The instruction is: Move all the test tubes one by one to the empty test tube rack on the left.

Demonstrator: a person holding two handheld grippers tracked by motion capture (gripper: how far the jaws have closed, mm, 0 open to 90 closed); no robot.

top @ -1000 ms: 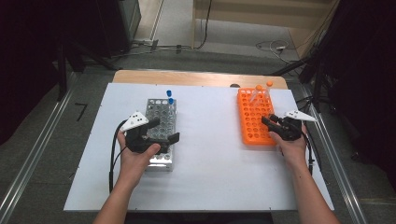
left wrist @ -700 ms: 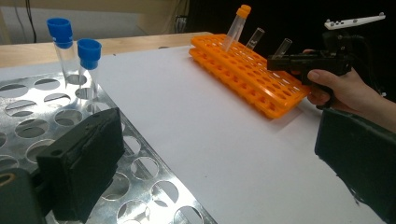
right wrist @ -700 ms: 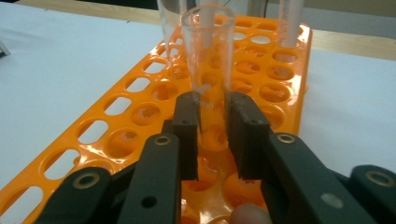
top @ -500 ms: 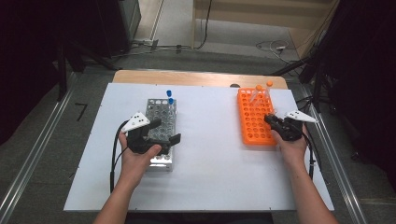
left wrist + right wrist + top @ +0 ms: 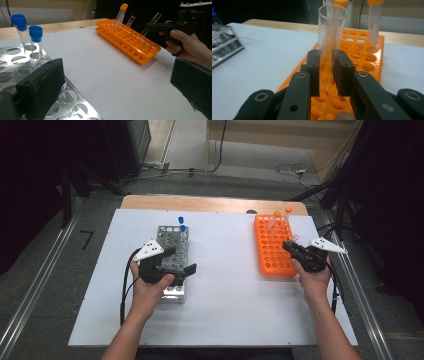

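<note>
Right gripper point(image 5: 326, 75) has its jaws pinched on a clear, uncapped glass test tube point(image 5: 330, 37), upright between them and directly above the orange plastic tube rack point(image 5: 362, 50). This looks like the lift-out or seating step; next it needs a straight vertical move in line with the hole below. Right hand point(image 5: 314, 282) reaches level from the rack's near side. Left gripper point(image 5: 170, 262) hovers above the perforated metal rack point(image 5: 172, 240), jaws spread wide, empty, over the white surface point(image 5: 225, 295).
</note>
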